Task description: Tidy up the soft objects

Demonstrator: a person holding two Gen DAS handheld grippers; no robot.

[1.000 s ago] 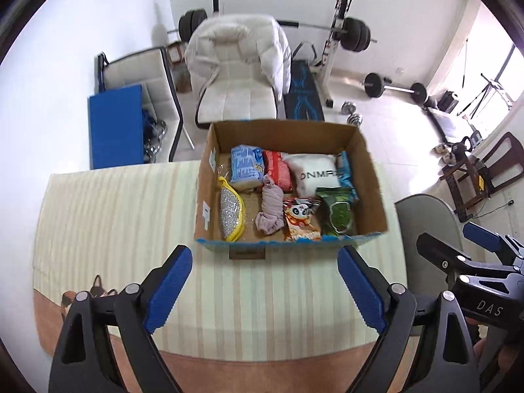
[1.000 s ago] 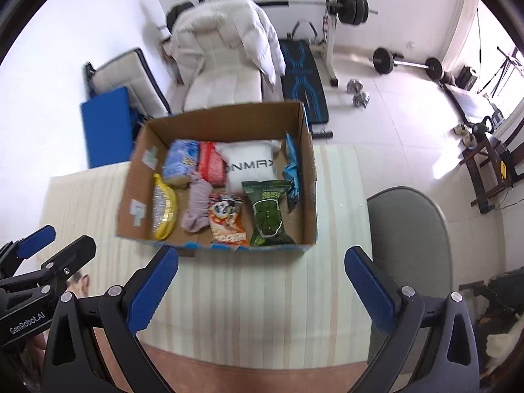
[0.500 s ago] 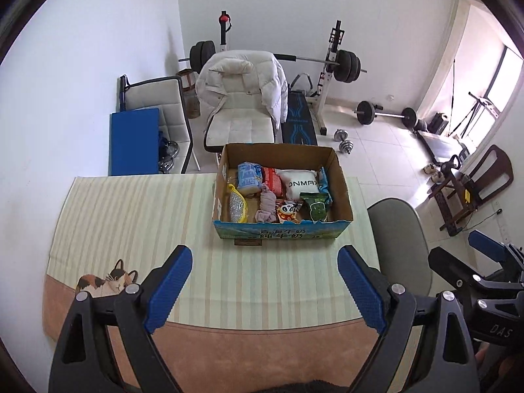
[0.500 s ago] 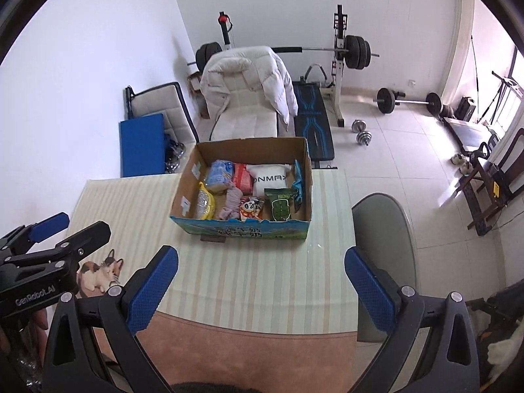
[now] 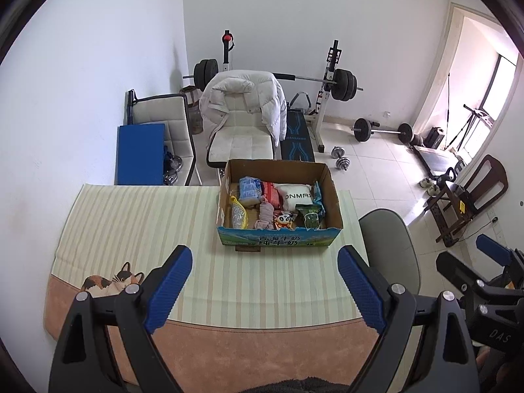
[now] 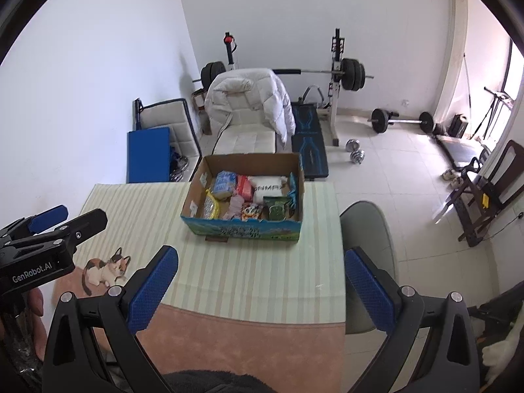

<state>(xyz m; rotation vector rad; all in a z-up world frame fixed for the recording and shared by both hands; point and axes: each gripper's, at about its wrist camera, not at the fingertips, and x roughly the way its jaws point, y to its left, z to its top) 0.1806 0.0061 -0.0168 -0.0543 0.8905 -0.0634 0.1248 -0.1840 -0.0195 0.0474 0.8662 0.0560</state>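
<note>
A cardboard box (image 5: 334, 196) (image 6: 244, 227) stands at the far right of the striped tablecloth. It holds soft packets: a white pillow pack (image 5: 296, 193) (image 6: 268, 190), a pink cloth (image 5: 266, 214), a green snack bag (image 5: 311, 217) (image 6: 276, 209), a blue pack (image 5: 249, 188) and a yellow mesh bag (image 5: 238, 217). My left gripper (image 5: 265, 281) is open and empty, well back from the box over the near table edge. My right gripper (image 6: 260, 281) is open and empty, equally far back.
A grey chair (image 5: 389, 249) (image 6: 365, 229) stands at the table's right side. A cat picture (image 5: 111, 281) marks the cloth's near left. Beyond the table are a white chair with a jacket (image 5: 242, 114), a blue mat (image 5: 140, 154) and a weight bench (image 5: 327, 82).
Both grippers have pulled back and up from the box, which now looks smaller and farther. More of the table and room shows. Both stay open and empty.
</note>
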